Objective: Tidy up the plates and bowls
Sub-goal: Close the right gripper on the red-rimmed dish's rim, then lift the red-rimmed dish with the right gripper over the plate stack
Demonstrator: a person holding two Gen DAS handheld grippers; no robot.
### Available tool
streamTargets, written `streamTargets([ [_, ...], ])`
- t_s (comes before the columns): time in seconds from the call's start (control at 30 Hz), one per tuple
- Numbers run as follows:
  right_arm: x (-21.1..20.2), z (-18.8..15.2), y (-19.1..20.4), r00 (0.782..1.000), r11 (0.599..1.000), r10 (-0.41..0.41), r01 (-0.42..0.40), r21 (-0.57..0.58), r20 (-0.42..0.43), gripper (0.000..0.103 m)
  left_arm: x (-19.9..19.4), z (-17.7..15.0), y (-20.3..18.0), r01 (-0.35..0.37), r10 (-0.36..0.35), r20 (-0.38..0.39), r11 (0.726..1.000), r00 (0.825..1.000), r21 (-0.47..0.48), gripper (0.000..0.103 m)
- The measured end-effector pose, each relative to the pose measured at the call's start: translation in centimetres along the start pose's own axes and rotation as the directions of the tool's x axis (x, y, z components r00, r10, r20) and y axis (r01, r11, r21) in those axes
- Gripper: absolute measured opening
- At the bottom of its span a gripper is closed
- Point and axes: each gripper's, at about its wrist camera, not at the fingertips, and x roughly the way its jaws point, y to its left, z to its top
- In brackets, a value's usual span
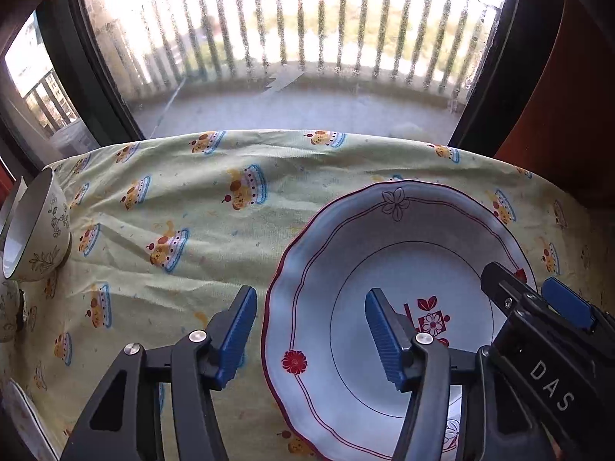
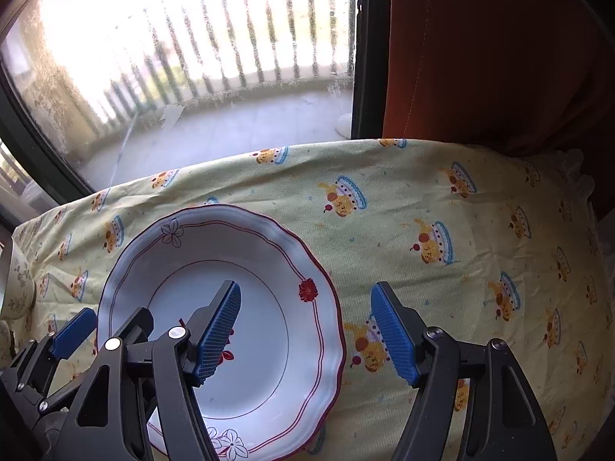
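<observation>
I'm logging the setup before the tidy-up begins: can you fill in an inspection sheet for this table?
Surface: table under a wrinkled yellow cake-print cloth.
Job's things: scalloped white plate with red trim, flat on the cloth; floral bowl at the left edge.
Clutter: nothing seen.
Grippers: left gripper and right gripper both open, straddling opposite rims of the plate.
Cables: nothing seen.
Surroundings: dusty window onto a railed balcony; orange curtain.

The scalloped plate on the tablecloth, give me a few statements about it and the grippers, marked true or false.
1. The plate has a red rim line. True.
2. The left gripper straddles the plate's left edge. True.
3. The right gripper holds a spoon. False: nothing is between its fingers.
4. The floral bowl sits inside the plate. False: it stands apart, on the tablecloth.
5. Food fills the plate. False: it's empty.
</observation>
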Motion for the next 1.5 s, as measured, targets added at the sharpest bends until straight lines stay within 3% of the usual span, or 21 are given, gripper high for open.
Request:
streamTargets([
  [0.2, 1.1, 0.1, 0.1, 0.999, 1.000, 0.012, -0.012, -0.013, -0.030, 0.055, 0.5, -0.1, -0.4, -0.010, 0.010, -0.002, 1.000, 1.000, 0.006, 0.055],
  [0.3, 1.2, -0.2, 1.0, 0.999, 0.996, -0.033, 0.030, -0.081, -0.026, 0.041, 0.5, 0.1, 0.5, -0.009, 0.008, -0.012, 0.999, 1.000, -0.054, 0.043],
  [0.63, 0.8, -0.8, 0.7, 0.998, 0.999, -0.024, 0.021, -0.050, -0.063, 0.039, 0.0, -0.8, 0.2, -0.032, 0.033, -0.028, 0.999, 0.999, 0.033, 0.043],
  [0.9, -0.9, -4.0, 0.9, 0.993, 0.999, -0.017, 0.012, -0.048, -0.116, 0.039, -1.7, -3.4, 0.9, -0.038, 0.044, -0.065, 0.996, 0.997, 0.082, 0.043],
  [1.23, -4.1, -9.0, 1.6, 0.981, 0.999, -0.026, 0.019, -0.039, -0.190, 0.039, -4.3, -8.0, 2.3, -0.051, 0.060, -0.147, 0.997, 0.987, 0.065, 0.043],
  [1.5, -4.8, -11.0, 1.9, 0.978, 0.998, -0.033, 0.022, -0.056, -0.208, 0.042, -4.4, -9.3, 2.9, -0.027, 0.037, -0.149, 0.997, 0.988, 0.071, 0.044],
])
